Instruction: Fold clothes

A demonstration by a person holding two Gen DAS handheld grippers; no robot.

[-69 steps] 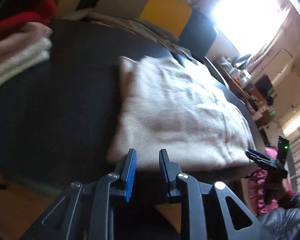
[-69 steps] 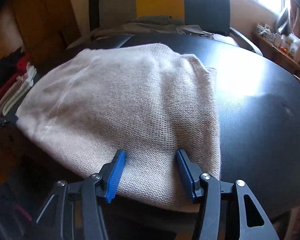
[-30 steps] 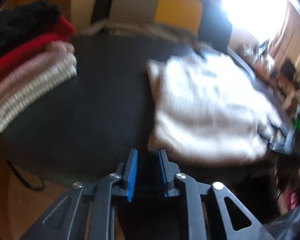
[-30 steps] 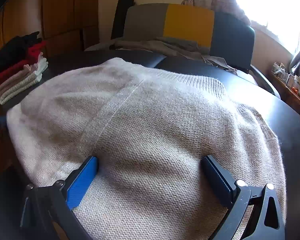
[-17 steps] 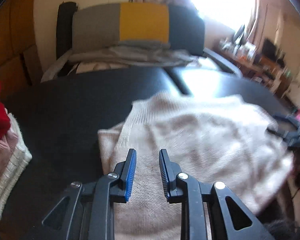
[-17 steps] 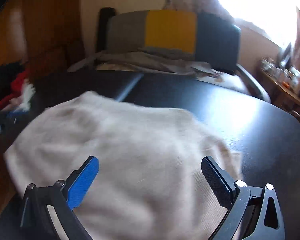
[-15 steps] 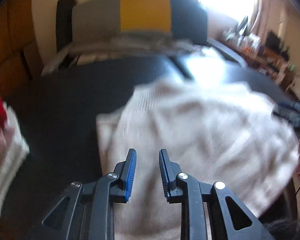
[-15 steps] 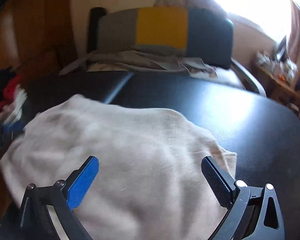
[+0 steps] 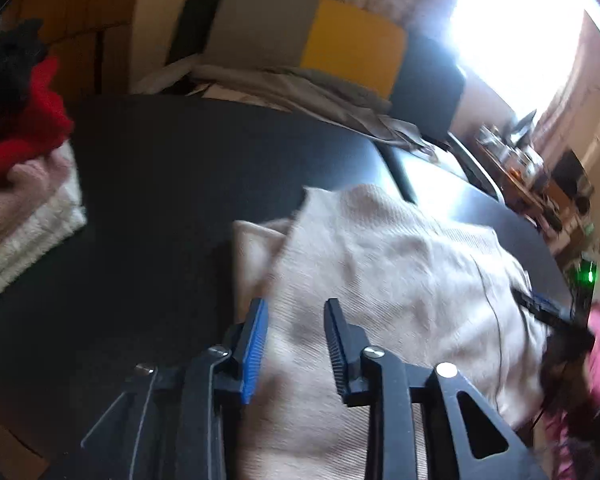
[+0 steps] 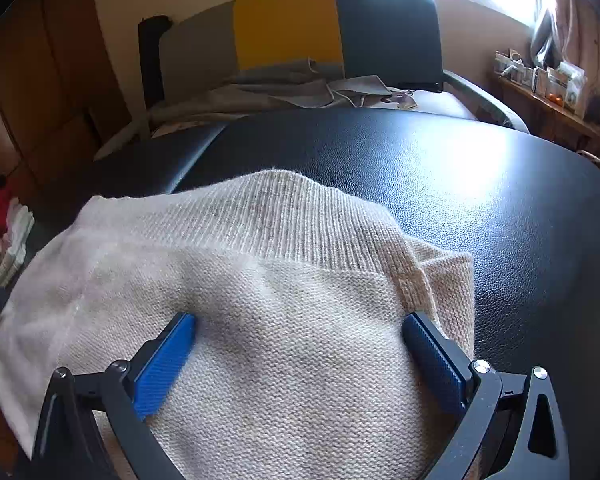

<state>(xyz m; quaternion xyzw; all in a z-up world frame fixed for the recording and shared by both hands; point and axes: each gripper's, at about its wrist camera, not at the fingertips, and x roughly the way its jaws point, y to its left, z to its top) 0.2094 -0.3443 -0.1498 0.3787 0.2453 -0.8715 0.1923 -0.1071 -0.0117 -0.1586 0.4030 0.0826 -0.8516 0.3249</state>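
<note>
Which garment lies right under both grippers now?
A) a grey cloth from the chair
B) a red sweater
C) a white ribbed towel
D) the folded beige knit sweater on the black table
D: the folded beige knit sweater fills the space between the right gripper fingers, spread wide, and lies under the left gripper on the black table.

We see the beige knit sweater point(image 10: 292, 320) lying on the black leather table point(image 10: 500, 200), filling the lower centre of the right wrist frame. The stack of folded knitwear point(image 9: 24, 184) sits at the left edge of the table. The grey, yellow and dark chair point(image 10: 300, 36) stands behind the table, upper centre, with grey cloth point(image 10: 284, 92) on its seat.
</note>
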